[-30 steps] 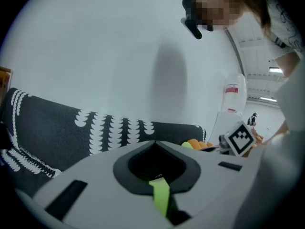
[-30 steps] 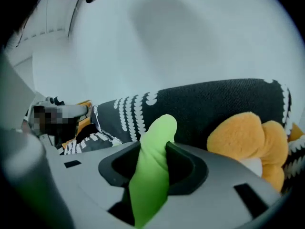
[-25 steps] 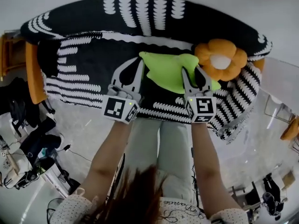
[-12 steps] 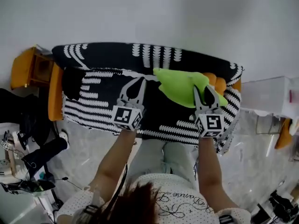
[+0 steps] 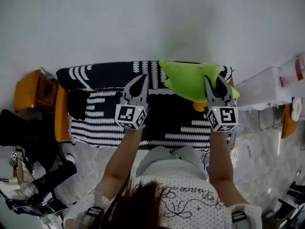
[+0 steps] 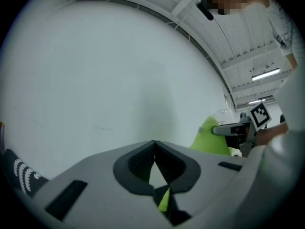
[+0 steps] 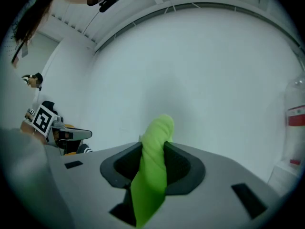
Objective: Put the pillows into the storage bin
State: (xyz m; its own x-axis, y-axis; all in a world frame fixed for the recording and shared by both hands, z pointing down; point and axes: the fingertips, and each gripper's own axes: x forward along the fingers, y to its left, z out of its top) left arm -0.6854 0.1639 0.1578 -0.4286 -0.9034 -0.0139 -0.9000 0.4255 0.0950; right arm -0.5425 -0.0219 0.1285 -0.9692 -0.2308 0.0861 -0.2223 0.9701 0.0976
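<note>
Cloth of the green pillow [image 5: 188, 80] is bunched between the jaws of the right gripper [image 7: 153, 151]. They pinch one edge firmly enough to carry it, so it hangs in the air over the right end of the sofa [image 5: 100, 123] (the one draped in a black-and-white throw). The left gripper [image 6: 155, 144] is pressed together on nothing evident, level beside the pillow's left side and apparently apart from it. A translucent storage bin [image 5: 267, 87] stands off the sofa's right end, likely the pillow's destination.
</note>
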